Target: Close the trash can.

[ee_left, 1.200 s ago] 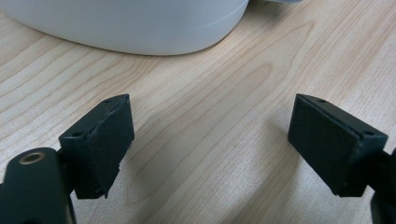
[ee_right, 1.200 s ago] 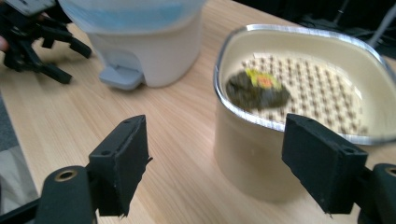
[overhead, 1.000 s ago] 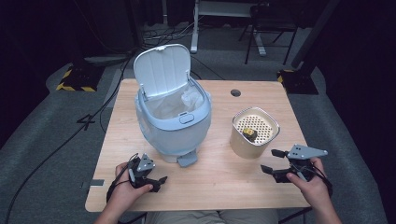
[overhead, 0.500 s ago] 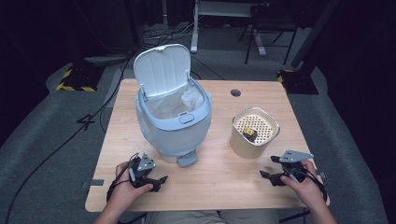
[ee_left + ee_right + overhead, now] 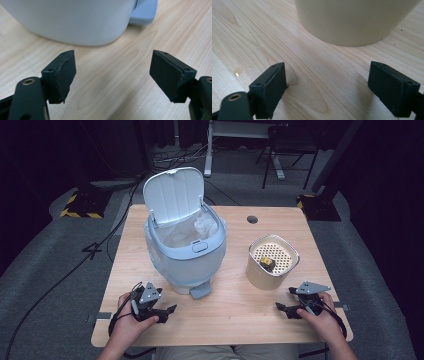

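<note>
Presently, both grippers are held low over the table near its front edge, each with its jaws spread wide and nothing between them. The left gripper is kept by the front left corner, just in front of the pale blue pedal bin, whose rounded base and foot pedal are seen close ahead in the left gripper view. The right gripper is kept toward the front right corner, facing the cream canister, whose wall is seen just ahead of its jaws.

The bin stands at the middle of the table with its lid tipped up and back; a white liner is seen inside, and nothing else can be made out in it. The canister is topped by a perforated insert, on which a small dark and yellow object rests; what it is cannot be told.

Trouble is most likely to be caused at the pick: the object is small and set below the canister rim, so a jaw could be caught on the rim and the light canister tipped or pushed toward the right edge. The open lid could also be knocked shut by a careless transfer.
</note>
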Demonstrator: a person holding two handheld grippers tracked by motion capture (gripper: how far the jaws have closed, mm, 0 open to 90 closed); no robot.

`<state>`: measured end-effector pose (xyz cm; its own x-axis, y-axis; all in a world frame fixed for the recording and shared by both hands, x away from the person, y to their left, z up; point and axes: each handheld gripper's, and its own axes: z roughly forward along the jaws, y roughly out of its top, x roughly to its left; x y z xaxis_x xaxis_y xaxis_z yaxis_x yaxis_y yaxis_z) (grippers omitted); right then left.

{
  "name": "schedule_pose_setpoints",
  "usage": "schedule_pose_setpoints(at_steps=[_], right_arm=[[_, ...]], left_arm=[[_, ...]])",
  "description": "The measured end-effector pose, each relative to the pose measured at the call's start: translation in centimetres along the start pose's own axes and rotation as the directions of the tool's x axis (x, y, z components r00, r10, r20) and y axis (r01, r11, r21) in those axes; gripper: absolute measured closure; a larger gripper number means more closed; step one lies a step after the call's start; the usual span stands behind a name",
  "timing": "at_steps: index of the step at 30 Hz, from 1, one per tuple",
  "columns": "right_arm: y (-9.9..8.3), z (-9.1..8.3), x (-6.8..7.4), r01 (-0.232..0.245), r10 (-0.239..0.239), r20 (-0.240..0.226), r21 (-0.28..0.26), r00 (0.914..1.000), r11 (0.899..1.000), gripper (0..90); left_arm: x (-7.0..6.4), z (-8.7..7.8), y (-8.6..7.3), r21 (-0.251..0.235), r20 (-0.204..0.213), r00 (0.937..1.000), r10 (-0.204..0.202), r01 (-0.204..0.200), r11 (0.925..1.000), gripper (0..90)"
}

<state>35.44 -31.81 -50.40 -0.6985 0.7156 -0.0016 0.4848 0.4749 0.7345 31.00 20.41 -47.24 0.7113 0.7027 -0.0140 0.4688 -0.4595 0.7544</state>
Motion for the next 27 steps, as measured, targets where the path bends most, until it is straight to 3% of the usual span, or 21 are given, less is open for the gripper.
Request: schedule_pose_setpoints(at_steps=[4,9,12,15,19,23,27], right_arm=[[0.0,0.0,0.0,0.0,0.0,0.003,0.0,1.0,1.0,14.7],[0.0,0.0,0.0,0.001,-0.001,0.004,0.0,1.0,1.0,14.7],[0.0,0.0,0.0,0.001,-0.001,0.004,0.0,1.0,1.0,14.7],[0.0,0.1,0.0,-0.001,0.001,0.007,0.001,1.0,1.0,14.7],[0.0,0.0,0.0,-0.001,0.001,0.005,0.0,1.0,1.0,15.0],[0.0,0.0,0.0,-0.001,0.001,0.005,0.0,1.0,1.0,15.0],[0.0,0.0,0.0,-0.001,0.001,0.006,0.0,1.0,1.0,15.0]], left_arm=[[0.0,-1.6,1.2,-0.064,0.008,0.9999,0.008,-0.007,0.9979,23.4],[0.0,-4.2,2.7,-0.149,0.026,0.9978,0.061,-0.056,0.9873,26.4],[0.3,-5.4,3.7,-0.153,0.039,0.9958,0.083,-0.076,0.9852,26.4],[0.7,-6.7,4.8,-0.184,0.074,0.9939,0.082,-0.067,0.9806,26.6],[1.3,-8.6,6.2,-0.257,0.107,0.992,0.067,-0.038,0.9657,26.8],[2.0,-10.0,7.5,-0.301,0.096,0.9933,0.065,-0.033,0.953,26.8],[2.9,-11.4,8.9,-0.373,0.108,0.9929,0.05,-0.006,0.928,26.6]])
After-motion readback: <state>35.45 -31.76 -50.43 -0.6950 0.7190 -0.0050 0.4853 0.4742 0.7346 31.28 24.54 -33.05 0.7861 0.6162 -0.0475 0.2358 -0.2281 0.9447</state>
